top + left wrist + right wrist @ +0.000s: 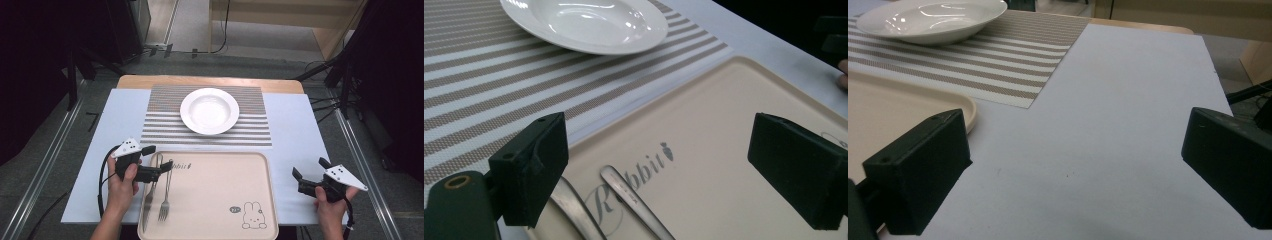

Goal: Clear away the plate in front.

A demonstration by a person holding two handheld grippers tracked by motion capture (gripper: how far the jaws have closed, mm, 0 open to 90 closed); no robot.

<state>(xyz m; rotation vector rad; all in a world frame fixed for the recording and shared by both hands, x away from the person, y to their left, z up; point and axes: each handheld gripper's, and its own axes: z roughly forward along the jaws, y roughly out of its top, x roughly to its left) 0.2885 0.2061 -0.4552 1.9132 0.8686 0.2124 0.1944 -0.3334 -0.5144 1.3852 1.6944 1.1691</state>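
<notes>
A beige tray (220, 200) lies nearest the camera, at the table's front edge between the person's two hands, likely so both grippers can reach it. Past it a white sheet (300, 135) covers most of the wooden table (210, 80), and a striped mat (160, 125) sits centred on the sheet as a place setting. A white plate (209, 110) rests on the mat, empty, which suggests the cutlery is meant to go beside it. The left gripper (159, 161) hovers over the tray's far left corner, jaws spread wide with nothing between them, apparently lined up to take a handle. In the left gripper view, two metal handles lie on the tray just beyond and between its jaws, untouched. The right gripper (310, 169) is held over bare sheet to the right of the tray, jaws also wide apart and empty, seemingly waiting clear of the work. A knife (150, 197) lies along the tray's left side, handle toward the plate. A fork (165, 192) lies just beside it on the right, tines toward the person, so both handles face the left gripper. Grey script on the tray reads "Rabbit" (634, 176), ending beside a small carrot mark. An outline drawing of a rabbit (254, 216) sits in the tray's near right corner, with a small round mark beside it too small to read.
</notes>
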